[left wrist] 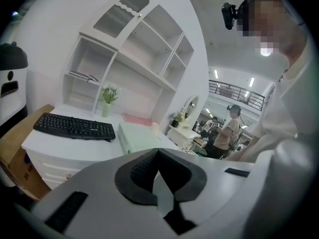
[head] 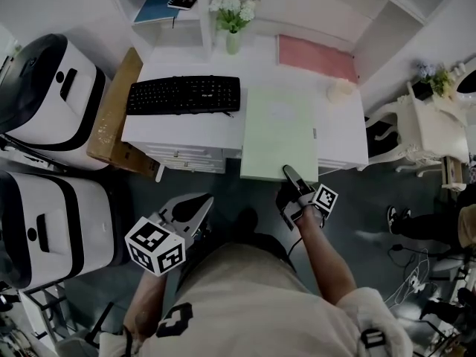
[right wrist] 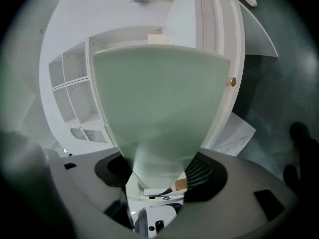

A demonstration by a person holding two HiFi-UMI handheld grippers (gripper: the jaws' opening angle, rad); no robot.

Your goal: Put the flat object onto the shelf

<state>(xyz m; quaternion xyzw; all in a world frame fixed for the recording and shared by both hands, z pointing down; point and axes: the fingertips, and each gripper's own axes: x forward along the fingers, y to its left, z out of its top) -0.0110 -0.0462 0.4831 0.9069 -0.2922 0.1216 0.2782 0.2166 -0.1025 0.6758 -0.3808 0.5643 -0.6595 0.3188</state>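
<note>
matt pale-green folder [head: 279,132], smooth white painted desk [head: 178,129], black plastic keyboard [head: 183,95], brown cardboard box [head: 111,117]

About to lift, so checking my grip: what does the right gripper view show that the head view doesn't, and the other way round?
Right gripper view only: the right tongs pinching the pale green flat board. Head view only: the black keyboard, pink flat mat and left tongs. Both: the board, white desk and white shelf unit.

The pale green flat folder [head: 279,132] lies flat on the table [head: 171,129], right half, near edge overhanging; the white shelf [head: 312,10] stands beyond.
</note>
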